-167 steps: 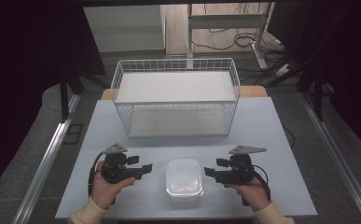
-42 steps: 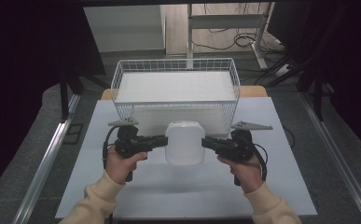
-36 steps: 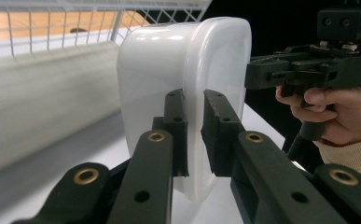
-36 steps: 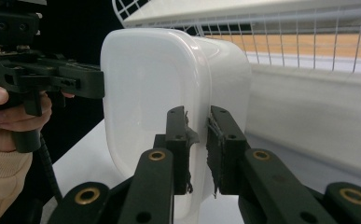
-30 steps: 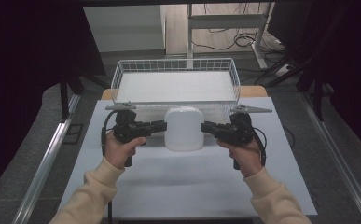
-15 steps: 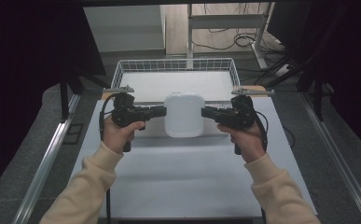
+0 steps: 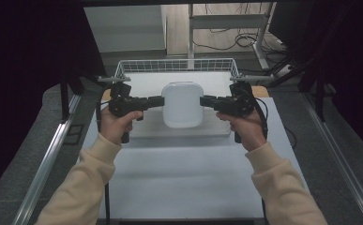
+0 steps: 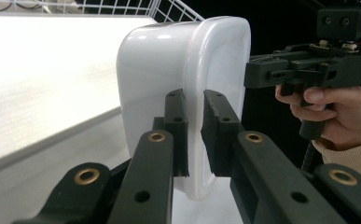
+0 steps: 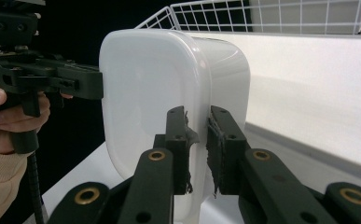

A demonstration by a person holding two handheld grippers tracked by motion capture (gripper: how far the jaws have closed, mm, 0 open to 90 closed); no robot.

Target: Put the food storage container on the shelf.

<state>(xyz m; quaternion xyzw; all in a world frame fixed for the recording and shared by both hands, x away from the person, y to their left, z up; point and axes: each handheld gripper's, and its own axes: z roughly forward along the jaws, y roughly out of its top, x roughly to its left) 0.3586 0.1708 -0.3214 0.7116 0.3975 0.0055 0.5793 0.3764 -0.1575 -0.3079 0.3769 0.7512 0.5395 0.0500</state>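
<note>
**Two-Gripper Carry of a Plastic Box Toward a Wire Basket**

The work surface was a pale table (image 7: 188,178) in a dim room, with dark curtains at both sides and cables on the floor behind. A white wire basket (image 7: 177,65) stood at the far end of the table.

**Position of the box.** The box (image 7: 183,104), a white lidded plastic container, hung in the air, turned on its side, between the two grippers. It was above the near wall of the basket and clear of the table.

**Gripper state.** The left gripper (image 8: 194,135) was clamped on the rim at one side of the box. The right gripper (image 9: 197,149) was clamped on the rim at the opposite side. Each pair of jaws pinched the thin lip where lid met body.

**Handling properties.** The box appeared light, probably empty, and fairly stiff. Its glossy surface looked slippery. The rim was the best place to grip; the rounded walls gave the pads no purchase. If either grip loosened, the box would likely pivot or drop.

**Obstructions.** The top wire of the basket was the one obstacle. The box had to pass above it. The basket interior looked bare.
</note>
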